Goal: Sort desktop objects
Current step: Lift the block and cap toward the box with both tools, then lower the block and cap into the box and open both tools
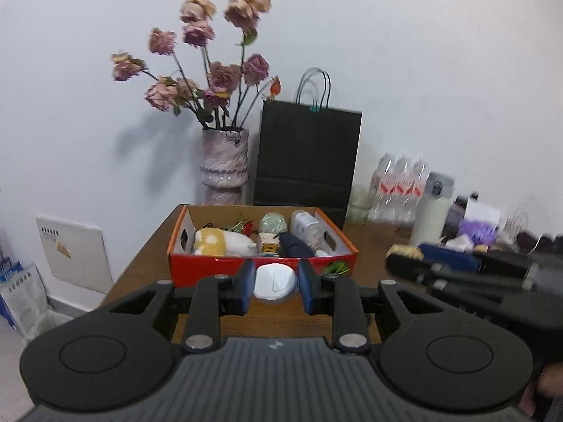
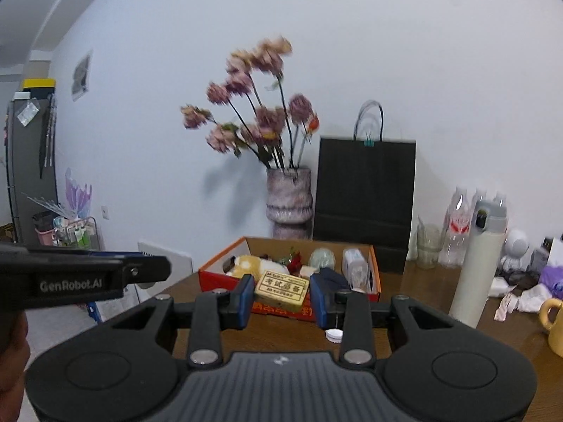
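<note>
My left gripper (image 1: 275, 284) is shut on a flat white oval case (image 1: 274, 283) and holds it above the wooden table, just in front of the red cardboard box (image 1: 197, 267). My right gripper (image 2: 282, 290) is shut on a tan rectangular block with Chinese print (image 2: 282, 290), held in front of the same box (image 2: 218, 274). The box holds a yellow-white plush (image 1: 221, 242), a white roll, a dark blue item and other small things. The right gripper also shows in the left wrist view (image 1: 415, 262), the left gripper body in the right wrist view (image 2: 88, 274).
A vase of dried roses (image 1: 225, 165) and a black paper bag (image 1: 306, 154) stand behind the box. A white thermos (image 2: 482, 263), water bottles (image 1: 397, 183), a glass, a yellow mug (image 2: 552, 320), tissues and clutter fill the table's right side. A white bottle cap (image 2: 333, 334) lies on the table.
</note>
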